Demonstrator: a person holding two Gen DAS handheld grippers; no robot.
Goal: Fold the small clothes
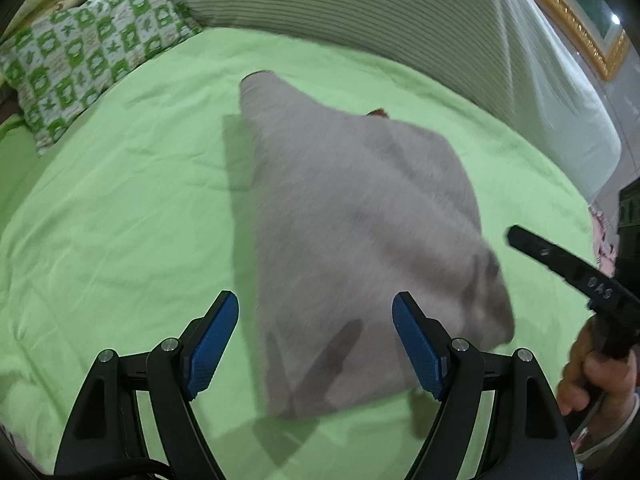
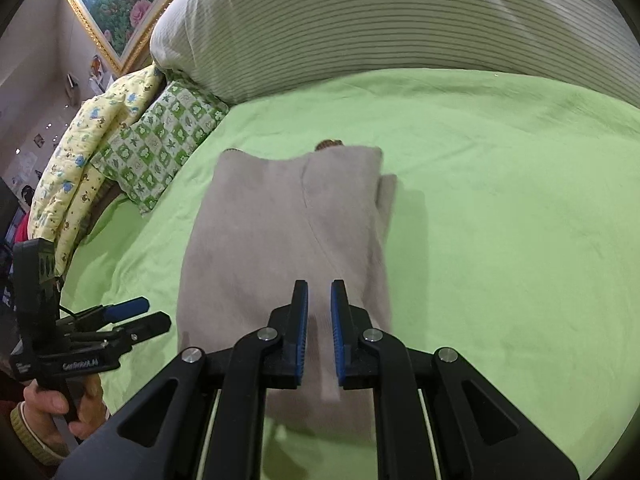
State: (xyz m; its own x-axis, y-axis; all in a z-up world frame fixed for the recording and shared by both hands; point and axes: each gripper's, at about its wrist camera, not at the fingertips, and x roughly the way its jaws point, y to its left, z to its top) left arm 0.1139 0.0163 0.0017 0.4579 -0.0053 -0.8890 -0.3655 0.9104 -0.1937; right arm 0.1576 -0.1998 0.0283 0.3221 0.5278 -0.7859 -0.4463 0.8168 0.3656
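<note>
Item one: soft, matte grey knitted garment, folded into a rough rectangle with a curved seam down its top layer, lying at the centre of the smooth light-green bedsheet.

Item two: my left gripper, black frame with ribbed blue pads, spread wide above the garment's near edge, gripping nothing.

Item three: my right gripper, same build, nearly closed; a pale strip of the grey cloth shows between its pads, though I cannot tell whether they pinch it.

Far side: ribbed striped bolster; far left, green-and-white checked pillow.
</note>
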